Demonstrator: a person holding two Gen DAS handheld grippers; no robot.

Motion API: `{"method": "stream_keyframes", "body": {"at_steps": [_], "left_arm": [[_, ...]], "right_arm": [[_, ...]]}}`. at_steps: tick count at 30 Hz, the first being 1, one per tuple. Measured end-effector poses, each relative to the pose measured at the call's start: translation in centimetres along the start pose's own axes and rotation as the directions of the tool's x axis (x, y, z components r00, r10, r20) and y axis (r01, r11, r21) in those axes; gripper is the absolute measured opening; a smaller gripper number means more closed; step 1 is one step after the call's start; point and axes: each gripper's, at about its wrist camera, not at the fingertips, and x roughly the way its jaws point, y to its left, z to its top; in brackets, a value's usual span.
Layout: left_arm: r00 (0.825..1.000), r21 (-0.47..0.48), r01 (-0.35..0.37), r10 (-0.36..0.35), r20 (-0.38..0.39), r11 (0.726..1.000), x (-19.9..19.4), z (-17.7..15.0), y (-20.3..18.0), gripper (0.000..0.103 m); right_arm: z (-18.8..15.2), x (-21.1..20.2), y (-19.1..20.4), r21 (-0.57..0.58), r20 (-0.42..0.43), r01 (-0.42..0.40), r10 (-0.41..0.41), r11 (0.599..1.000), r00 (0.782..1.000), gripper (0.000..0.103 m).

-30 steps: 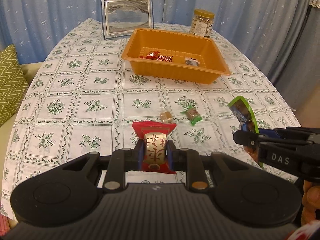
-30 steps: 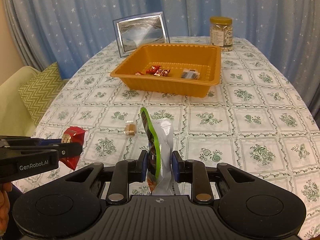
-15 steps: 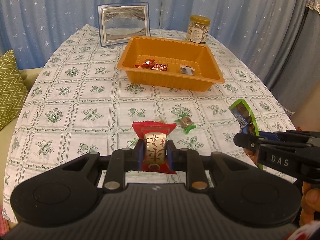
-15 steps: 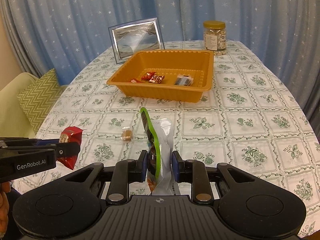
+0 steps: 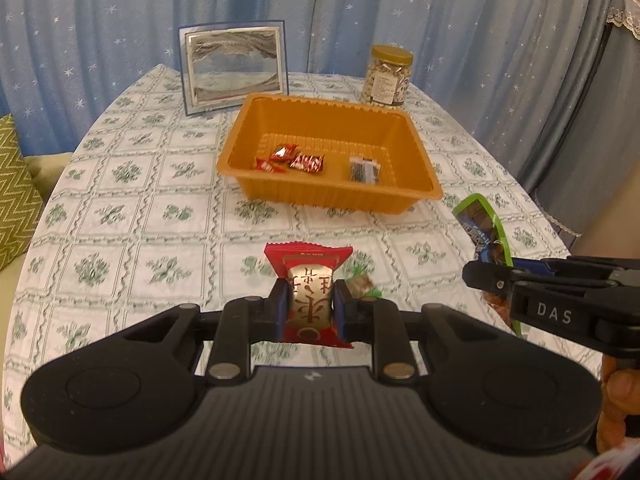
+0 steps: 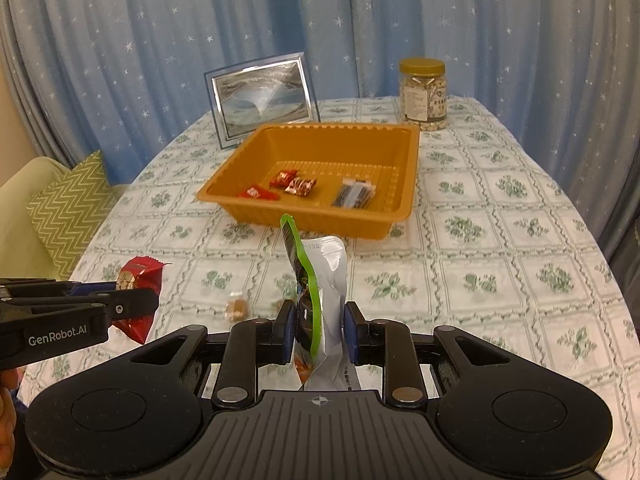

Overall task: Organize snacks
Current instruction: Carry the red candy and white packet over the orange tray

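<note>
My left gripper (image 5: 309, 307) is shut on a red and gold snack packet (image 5: 308, 276) and holds it above the table. My right gripper (image 6: 318, 332) is shut on a green-edged silver snack pouch (image 6: 320, 280), also held up; the pouch shows at the right of the left wrist view (image 5: 482, 232). The orange tray (image 5: 400, 128) stands ahead of both, with several small wrapped snacks (image 5: 306, 162) inside. A small caramel candy (image 6: 236, 307) and a green-wrapped candy (image 5: 362, 282) lie on the tablecloth below the grippers.
A framed picture (image 5: 234, 68) and a lidded jar (image 5: 386, 76) stand behind the tray. Blue starred curtains hang at the back. A green zigzag cushion (image 6: 68, 208) lies off the table's left edge.
Both grippers have risen with their snacks, so the tray and table look farther away and lower. Both grips are unchanged.
</note>
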Motion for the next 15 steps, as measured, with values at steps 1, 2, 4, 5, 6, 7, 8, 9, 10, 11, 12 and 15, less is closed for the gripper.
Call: {"method": "stream_keyframes", "body": {"at_steps": [1, 2, 4, 5, 6, 7, 8, 9, 10, 11, 12, 15], "left_arm": [[1.000, 0.000, 0.004, -0.004, 0.003, 1.000, 0.2, 0.4, 0.0, 0.021], [1.000, 0.002, 0.008, -0.008, 0.005, 1.000, 0.5, 0.9, 0.0, 0.021], [1.000, 0.004, 0.015, -0.015, 0.011, 1.000, 1.0, 1.8, 0.0, 0.021], [1.000, 0.004, 0.019, -0.019, 0.013, 1.000, 1.3, 2.3, 0.0, 0.021], [1.000, 0.005, 0.021, -0.021, 0.016, 1.000, 1.7, 2.8, 0.0, 0.021], [1.000, 0.007, 0.021, -0.021, 0.019, 1.000, 2.0, 3.3, 0.0, 0.021], [1.000, 0.009, 0.022, -0.023, 0.022, 1.000, 2.4, 3.9, 0.1, 0.021], [0.999, 0.012, 0.024, -0.024, 0.025, 1.000, 2.8, 4.5, 0.0, 0.021], [0.999, 0.013, 0.026, -0.026, 0.027, 1.000, 3.2, 5.0, 0.1, 0.021], [0.999, 0.011, 0.029, -0.029, 0.028, 1.000, 3.5, 5.5, 0.1, 0.021], [0.999, 0.009, 0.033, -0.033, 0.030, 0.999, 3.9, 6.1, 0.2, 0.021], [0.999, 0.010, 0.037, -0.038, 0.037, 0.999, 5.0, 7.6, 0.3, 0.021]], "right_arm": [[0.5, 0.2, -0.2, 0.000, 0.002, -0.001, 0.001, 1.000, 1.000, 0.025], [1.0, 0.5, -0.4, 0.001, 0.003, -0.002, 0.002, 1.000, 1.000, 0.025], [2.0, 1.0, -0.7, 0.010, 0.004, -0.006, 0.006, 1.000, 1.000, 0.026], [2.6, 1.3, -0.9, 0.014, 0.005, -0.006, 0.006, 1.000, 1.000, 0.026], [3.2, 1.6, -1.1, 0.015, 0.007, -0.003, 0.003, 1.000, 1.000, 0.025], [3.7, 1.9, -1.3, 0.016, 0.008, -0.002, 0.002, 1.000, 1.000, 0.025], [4.2, 2.3, -1.5, 0.018, 0.008, -0.003, 0.003, 1.000, 1.000, 0.025], [4.8, 2.6, -1.7, 0.021, 0.010, -0.004, 0.003, 1.000, 1.000, 0.025], [5.4, 2.9, -1.8, 0.022, 0.012, -0.005, 0.004, 1.000, 1.000, 0.025], [6.0, 3.3, -2.0, 0.021, 0.014, -0.006, 0.006, 1.000, 1.000, 0.025], [6.5, 3.6, -2.1, 0.021, 0.017, -0.007, 0.007, 1.000, 1.000, 0.025], [8.1, 4.6, -2.3, 0.017, 0.024, -0.009, 0.008, 1.000, 1.000, 0.025]]}}
